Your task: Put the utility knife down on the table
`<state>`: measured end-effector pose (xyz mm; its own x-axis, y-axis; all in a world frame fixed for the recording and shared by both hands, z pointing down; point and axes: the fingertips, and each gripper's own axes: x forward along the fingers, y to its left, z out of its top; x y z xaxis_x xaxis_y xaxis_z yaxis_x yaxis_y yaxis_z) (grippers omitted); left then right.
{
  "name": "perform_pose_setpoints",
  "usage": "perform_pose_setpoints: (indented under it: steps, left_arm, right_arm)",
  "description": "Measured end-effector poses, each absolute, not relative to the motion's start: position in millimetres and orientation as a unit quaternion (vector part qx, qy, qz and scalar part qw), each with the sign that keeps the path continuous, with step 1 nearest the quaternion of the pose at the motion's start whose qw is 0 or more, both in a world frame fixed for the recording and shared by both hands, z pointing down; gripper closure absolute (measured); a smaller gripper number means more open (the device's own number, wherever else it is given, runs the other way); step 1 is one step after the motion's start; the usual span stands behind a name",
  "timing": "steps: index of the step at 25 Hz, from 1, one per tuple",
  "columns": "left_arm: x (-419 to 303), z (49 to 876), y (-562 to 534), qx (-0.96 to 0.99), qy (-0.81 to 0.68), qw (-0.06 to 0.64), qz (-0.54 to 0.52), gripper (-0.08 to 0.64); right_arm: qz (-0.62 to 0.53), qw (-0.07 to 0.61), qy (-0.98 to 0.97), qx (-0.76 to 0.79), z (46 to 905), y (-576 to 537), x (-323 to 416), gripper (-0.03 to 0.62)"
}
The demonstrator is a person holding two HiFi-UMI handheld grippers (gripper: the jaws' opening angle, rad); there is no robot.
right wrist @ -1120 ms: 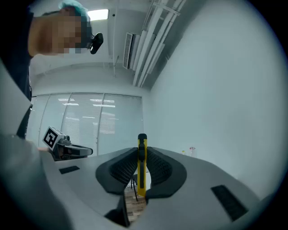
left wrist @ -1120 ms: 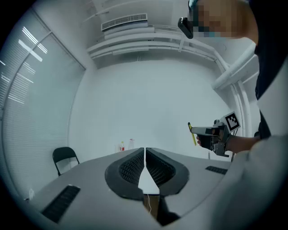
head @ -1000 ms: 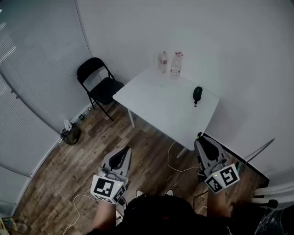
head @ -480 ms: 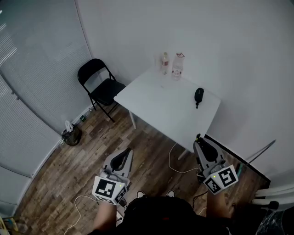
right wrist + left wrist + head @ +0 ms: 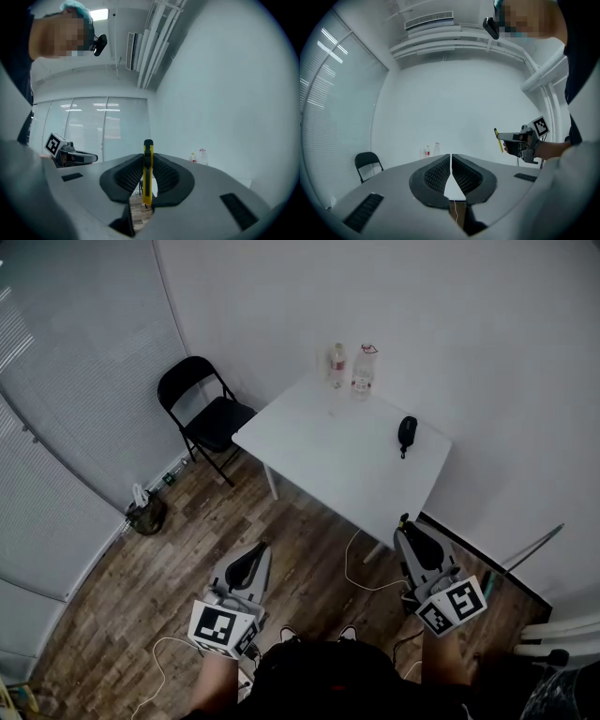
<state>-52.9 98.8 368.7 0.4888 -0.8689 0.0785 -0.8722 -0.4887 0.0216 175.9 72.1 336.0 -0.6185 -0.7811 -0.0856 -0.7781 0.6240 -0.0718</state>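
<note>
Right gripper (image 5: 148, 161) pinches the upright utility knife (image 5: 147, 187) mid-body, seemingly light, rigid, slick; left gripper (image 5: 451, 159) pressed together, empty.

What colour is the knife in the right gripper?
Utility knife: yellow with black trim, best in right gripper view.

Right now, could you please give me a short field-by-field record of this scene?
Right hand-held gripper: shut on the yellow utility knife, which stands upright between the jaws
Left hand-held gripper: shut, nothing between the jaws
Position: both held over the wood floor, short of the white table
On table: two bottles at the far edge; a small black object near the right side
Beside table: black folding chair
Task state: knife not yet on the table
</note>
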Motion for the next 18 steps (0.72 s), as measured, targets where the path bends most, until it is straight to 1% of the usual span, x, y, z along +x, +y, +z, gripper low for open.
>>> perform_pose_setpoints:
  steps: [7,18]
  left_arm:
    - [-69.3,372.0,102.2,0.863,-0.504,0.033,0.027,0.529]
    - [-139.2,386.2,109.4,0.869,-0.492,0.043,0.026,0.529]
  right_arm:
    - [-0.020,0.050,0.901,-0.430,338.5,73.0,158.3,0.518]
    - [-0.019,0.040,0.903,-0.427,343.0,78.8,80.8,0.518]
